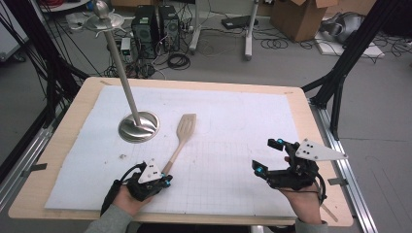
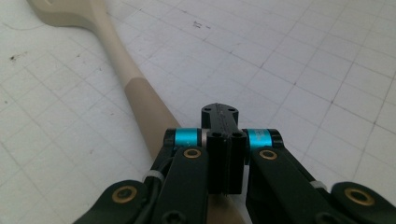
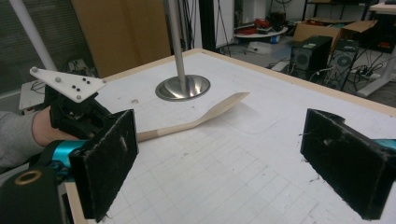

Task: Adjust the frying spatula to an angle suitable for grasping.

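Table point(image 1: 63, 145): wooden top under a white gridded mat point(image 1: 233, 145).

Stand point(image 1: 138, 127): round metal base on the mat's left half, with a thin pole rising to a small dish and ball at the top.

Spatula point(image 1: 180, 137): pale and slotted, flat on the mat just right of the stand's base, handle running toward the near edge.

Left gripper point(image 1: 163, 180): held low at the near left, jaws pressed together over the spatula's handle end. Whether they pinch the handle cannot be told in the left gripper view.

Right gripper point(image 1: 272, 156): held at the near right above the mat, well apart from the spatula, jaws wide apart with nothing between them.
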Demonstrator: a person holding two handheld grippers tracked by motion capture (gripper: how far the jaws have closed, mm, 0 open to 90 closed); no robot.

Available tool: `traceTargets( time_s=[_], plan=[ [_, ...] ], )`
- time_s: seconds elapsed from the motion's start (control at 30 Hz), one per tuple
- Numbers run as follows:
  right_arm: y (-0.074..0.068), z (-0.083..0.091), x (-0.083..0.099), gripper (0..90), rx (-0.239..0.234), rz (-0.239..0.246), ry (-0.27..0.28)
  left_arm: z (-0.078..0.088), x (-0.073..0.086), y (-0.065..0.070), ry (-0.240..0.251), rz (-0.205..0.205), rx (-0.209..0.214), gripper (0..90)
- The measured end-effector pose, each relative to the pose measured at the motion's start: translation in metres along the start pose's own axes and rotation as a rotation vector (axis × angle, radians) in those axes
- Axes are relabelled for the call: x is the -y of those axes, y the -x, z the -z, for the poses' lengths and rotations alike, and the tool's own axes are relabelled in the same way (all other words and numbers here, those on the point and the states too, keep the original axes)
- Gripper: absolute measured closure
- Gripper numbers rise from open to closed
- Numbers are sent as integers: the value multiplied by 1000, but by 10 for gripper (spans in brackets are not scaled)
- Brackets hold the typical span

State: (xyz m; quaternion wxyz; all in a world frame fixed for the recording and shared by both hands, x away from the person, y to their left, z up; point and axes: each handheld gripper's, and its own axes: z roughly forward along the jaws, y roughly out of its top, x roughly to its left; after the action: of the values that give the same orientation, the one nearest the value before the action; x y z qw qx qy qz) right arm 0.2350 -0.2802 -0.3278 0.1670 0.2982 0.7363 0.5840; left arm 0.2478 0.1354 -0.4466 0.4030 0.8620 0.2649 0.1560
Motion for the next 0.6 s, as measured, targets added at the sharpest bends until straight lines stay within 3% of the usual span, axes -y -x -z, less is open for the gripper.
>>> traceTargets(
  time_s=[0.6],
  plan=[
    [0, -5, -2, 100, -10, 9, -3, 11, 9, -10, -3, 19, -13, 900]
  ],
)
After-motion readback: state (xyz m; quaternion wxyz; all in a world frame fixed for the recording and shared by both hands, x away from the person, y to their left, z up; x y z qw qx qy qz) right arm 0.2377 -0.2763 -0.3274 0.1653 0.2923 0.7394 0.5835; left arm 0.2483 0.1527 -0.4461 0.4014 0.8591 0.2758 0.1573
